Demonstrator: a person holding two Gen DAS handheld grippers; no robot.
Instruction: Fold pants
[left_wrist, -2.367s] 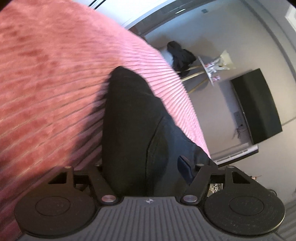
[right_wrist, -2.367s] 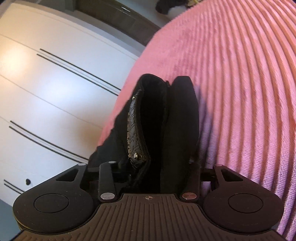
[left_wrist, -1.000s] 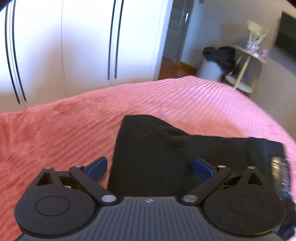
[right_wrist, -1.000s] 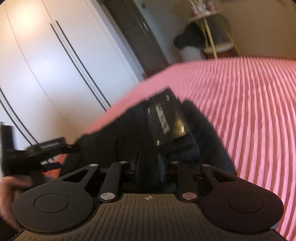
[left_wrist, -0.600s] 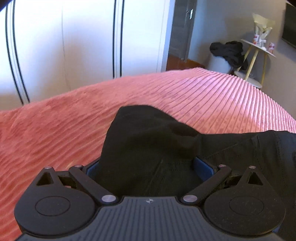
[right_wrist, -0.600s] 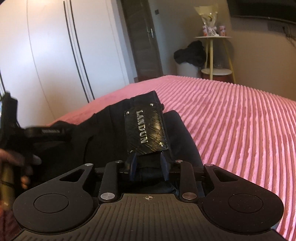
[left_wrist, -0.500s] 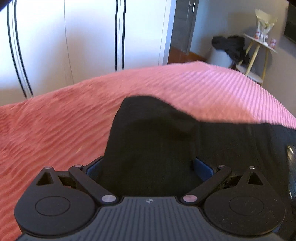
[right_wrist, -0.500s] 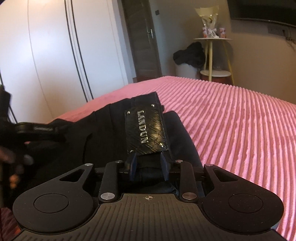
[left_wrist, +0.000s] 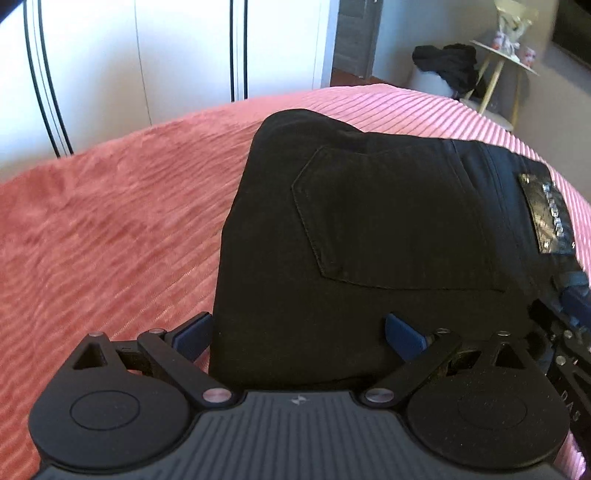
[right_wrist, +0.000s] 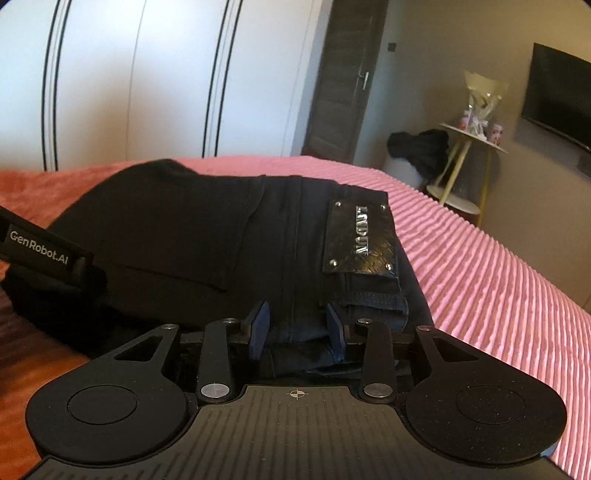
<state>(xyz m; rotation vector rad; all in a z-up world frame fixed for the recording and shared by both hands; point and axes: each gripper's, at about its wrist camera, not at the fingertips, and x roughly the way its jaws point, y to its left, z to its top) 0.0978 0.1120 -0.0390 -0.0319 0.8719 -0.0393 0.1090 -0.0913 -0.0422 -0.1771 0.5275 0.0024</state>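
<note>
The black pants (left_wrist: 369, 236) lie folded into a thick bundle on the pink ribbed bedspread (left_wrist: 110, 221), back pocket (left_wrist: 384, 218) facing up and the shiny leather waistband patch (right_wrist: 362, 238) at the end nearer the right gripper. The left gripper (left_wrist: 297, 334) points steeply down at the near edge of the bundle, its jaws spread wide: the left blue pad (left_wrist: 194, 334) sits just off the cloth's left edge over the bedspread, and the other pad rests on top of the fabric without pinching it, so nothing is clamped there. The right gripper (right_wrist: 297, 328) meets the waistband end, just below the patch, with its jaws opening; the waistband fabric still runs up between the two blue pads (right_wrist: 258, 326), and both pads stand just clear of it rather than pressing in. From the right wrist view the left gripper's black body, with white lettering on it, shows at the far left beside the bundle. Beyond the pants, ahead of both grippers, stand white wardrobe doors (right_wrist: 147, 81) with dark vertical lines, a dark door (right_wrist: 343, 81), a small round side table (right_wrist: 472, 142) with a dark heap (right_wrist: 417, 147) beside it, and a wall-mounted screen (right_wrist: 561, 96) to the right.
</note>
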